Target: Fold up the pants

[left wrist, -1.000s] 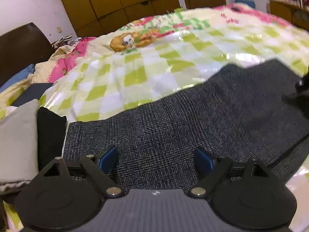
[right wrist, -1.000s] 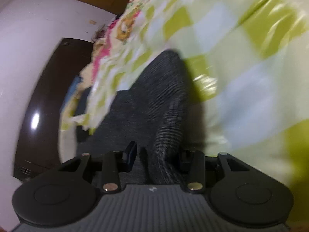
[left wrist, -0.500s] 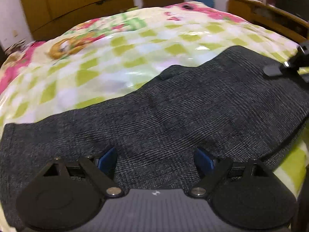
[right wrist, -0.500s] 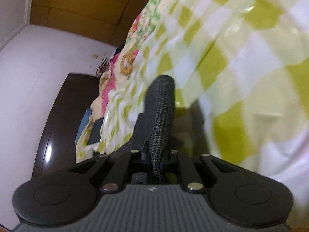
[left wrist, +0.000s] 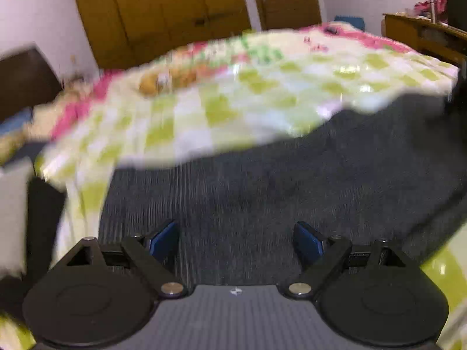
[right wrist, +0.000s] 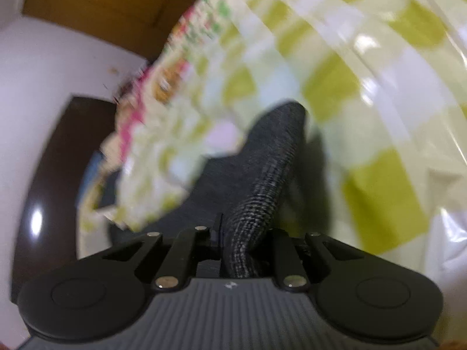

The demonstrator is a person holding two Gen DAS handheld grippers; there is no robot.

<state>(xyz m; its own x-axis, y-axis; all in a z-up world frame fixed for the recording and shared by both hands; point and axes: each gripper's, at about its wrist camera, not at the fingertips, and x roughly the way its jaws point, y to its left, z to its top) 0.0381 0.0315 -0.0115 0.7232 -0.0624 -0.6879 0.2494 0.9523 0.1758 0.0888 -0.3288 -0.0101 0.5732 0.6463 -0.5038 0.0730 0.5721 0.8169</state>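
Dark grey checked pants (left wrist: pixel 262 180) lie spread on a bed with a green and white checked cover (left wrist: pixel 204 102). My left gripper (left wrist: pixel 236 239) hovers low over the near part of the pants. It is open, its blue pads (left wrist: pixel 163 239) wide apart with nothing pinched. In the right wrist view, a raised fold of the pants (right wrist: pixel 271 160) runs up from the bed into my right gripper (right wrist: pixel 243 233). That gripper's jaws pinch the fold while opening slightly. The view is blurred.
Wooden wardrobe doors (left wrist: pixel 175 8) stand behind the bed, with a dark headboard (left wrist: pixel 26 78) at the left. Folded grey (left wrist: pixel 11 213) and black (left wrist: pixel 43 218) clothes lie at the left bed edge. A wooden dresser (left wrist: pixel 423 38) stands at the far right.
My right gripper closed on the pants fold and lifted it off the cover. The left wrist view swung right, then back left, still over the pants with jaws wide.
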